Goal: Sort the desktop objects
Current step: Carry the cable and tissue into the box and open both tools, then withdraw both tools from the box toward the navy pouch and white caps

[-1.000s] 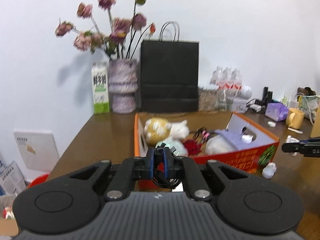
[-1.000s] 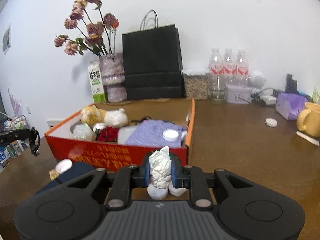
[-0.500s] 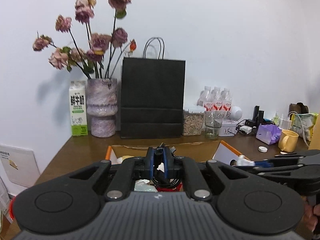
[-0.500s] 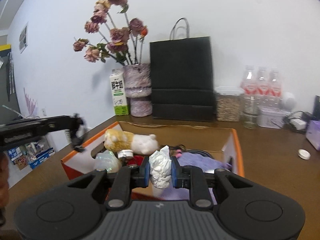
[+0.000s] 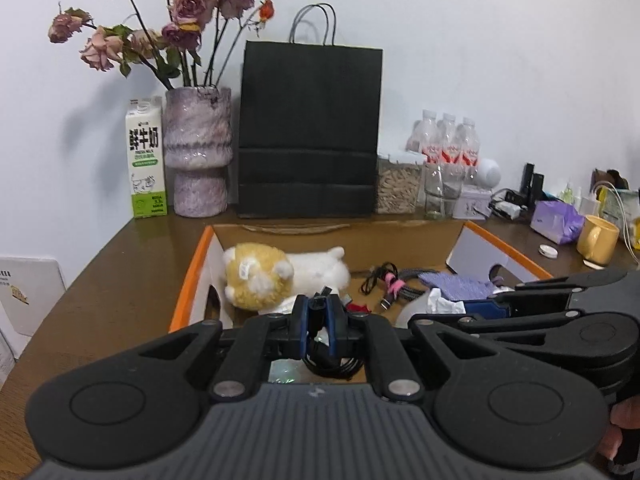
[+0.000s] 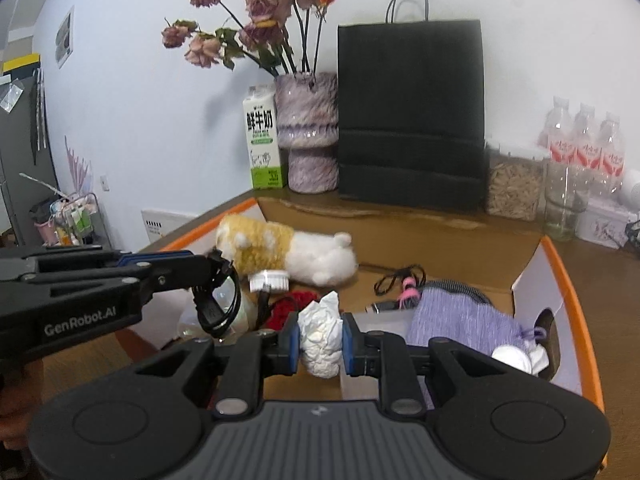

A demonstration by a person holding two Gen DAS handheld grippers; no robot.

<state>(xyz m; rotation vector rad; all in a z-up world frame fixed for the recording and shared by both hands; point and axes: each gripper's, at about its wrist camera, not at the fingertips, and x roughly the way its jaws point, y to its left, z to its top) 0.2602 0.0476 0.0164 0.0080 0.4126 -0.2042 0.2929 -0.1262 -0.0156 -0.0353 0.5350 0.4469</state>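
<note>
Two items are in hand and neither has been let go yet, so by my reading the sort is well along but this delivery is unfinished. Nearest, the right gripper (image 6: 320,344) has its jaws clamped on a crumpled white tissue (image 6: 322,332), poised over the front part of the orange box (image 6: 574,300). Just to its left, the left gripper (image 6: 216,266) has its jaws nearly together, pinching a coiled black cable (image 6: 212,304) whose loops dangle below the fingertips, over the box's front left corner. Both tools tilt gently downward toward the box interior, side by side and close; part of a hand (image 5: 624,428) shows at the lower right edge of the left wrist view, behind the right tool.

Inside the box, things already lie gathered: a purple knitted pouch (image 6: 460,320) toward the right wall, a small white cap (image 6: 270,280) and something red (image 6: 292,304) near the middle, a second black cord with a pink tie (image 6: 404,284) beyond them, and a yellow-and-white plush toy (image 6: 280,248) toward the back left.

Further off on the bench (image 5: 120,272), well apart from the box along the right edge, a yellow mug (image 5: 598,240), a purple packet (image 5: 556,220) and a small white lid (image 5: 548,251) stay outside it; whether these belong to the sort I cannot tell. Against the back edge stand a milk carton (image 5: 146,156), a vase of dried roses (image 5: 198,152), a black paper bag (image 5: 310,128) and water bottles (image 5: 444,140).
</note>
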